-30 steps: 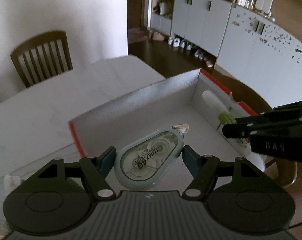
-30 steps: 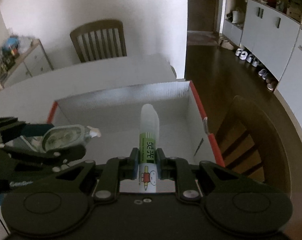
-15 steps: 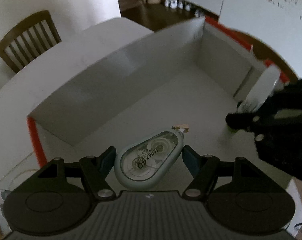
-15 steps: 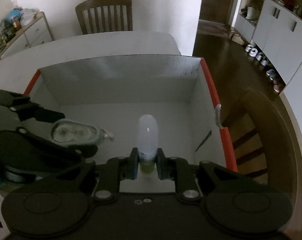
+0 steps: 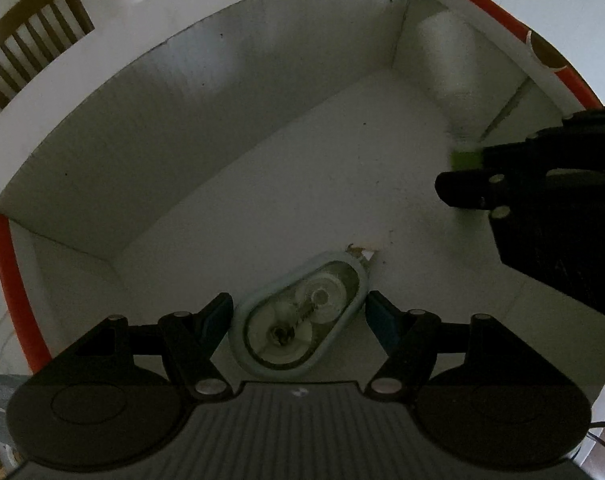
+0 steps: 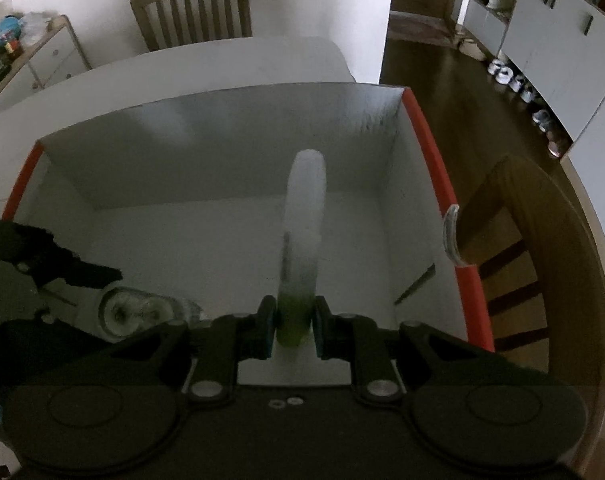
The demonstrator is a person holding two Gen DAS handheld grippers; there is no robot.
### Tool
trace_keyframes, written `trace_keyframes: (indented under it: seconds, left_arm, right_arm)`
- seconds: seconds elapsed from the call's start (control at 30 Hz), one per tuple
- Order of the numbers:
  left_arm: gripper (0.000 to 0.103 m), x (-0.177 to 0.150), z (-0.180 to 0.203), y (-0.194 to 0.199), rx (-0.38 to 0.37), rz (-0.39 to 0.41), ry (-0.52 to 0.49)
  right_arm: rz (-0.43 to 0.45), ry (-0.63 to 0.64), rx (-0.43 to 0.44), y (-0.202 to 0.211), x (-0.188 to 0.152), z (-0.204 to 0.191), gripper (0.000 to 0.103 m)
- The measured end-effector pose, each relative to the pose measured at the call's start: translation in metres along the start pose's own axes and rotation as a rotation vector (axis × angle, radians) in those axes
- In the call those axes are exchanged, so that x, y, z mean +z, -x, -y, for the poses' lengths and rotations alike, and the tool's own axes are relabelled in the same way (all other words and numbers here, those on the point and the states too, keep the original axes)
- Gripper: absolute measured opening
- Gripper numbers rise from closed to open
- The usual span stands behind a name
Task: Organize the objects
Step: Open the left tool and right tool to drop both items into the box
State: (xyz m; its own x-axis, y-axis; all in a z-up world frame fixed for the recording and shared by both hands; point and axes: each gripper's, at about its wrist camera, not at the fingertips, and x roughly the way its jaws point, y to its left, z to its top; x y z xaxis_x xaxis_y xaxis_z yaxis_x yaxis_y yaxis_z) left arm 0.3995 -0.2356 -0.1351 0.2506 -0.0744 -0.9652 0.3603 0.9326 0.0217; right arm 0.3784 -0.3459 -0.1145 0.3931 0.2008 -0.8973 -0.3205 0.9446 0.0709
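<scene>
While both tongs reach down inside the box (image 6: 230, 148), the left tongs (image 5: 298, 312) clamp a smooth oval correction-tape dispenser (image 5: 302, 316), clear plastic w/ reels showing, label unreadable. Right tongs (image 6: 292, 326) are clamped on a blurred, rounded white glue stick (image 6: 304, 216) w/ green band. Box is matte white cardboard, orange-red rim, on a white surface (image 6: 222, 64); wooden slat chair (image 6: 194, 8) beyond.
</scene>
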Motion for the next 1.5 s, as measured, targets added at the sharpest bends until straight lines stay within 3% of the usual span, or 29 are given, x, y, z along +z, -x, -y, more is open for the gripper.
trace_keyframes:
  seconds: [0.2,0.4,0.9,1.13,1.5]
  left_arm:
    - [0.072,-0.002,-0.007,0.000,-0.007,0.003,0.019]
    - [0.075,-0.007,-0.011,0.018,-0.028,0.064,0.050]
    - [0.075,-0.048,-0.017,0.097,-0.081,0.308,0.066]
    - [0.075,-0.071,-0.020,0.132,-0.101,0.391,0.097]
    - [0.075,-0.128,-0.039,0.171,-0.036,0.539,0.058]
  right_arm:
    - [-0.010,-0.009,0.003,-0.002,-0.001,0.005,0.018]
    - [0.028,-0.025,0.063,0.018,-0.005,0.011,0.023]
    - [0.183,0.016,0.126,0.097,-0.025,0.001,0.023]
    - [0.261,0.005,0.112,0.134,-0.040,-0.012,0.023]
    - [0.336,0.012,0.085,0.158,-0.068,-0.057,0.023]
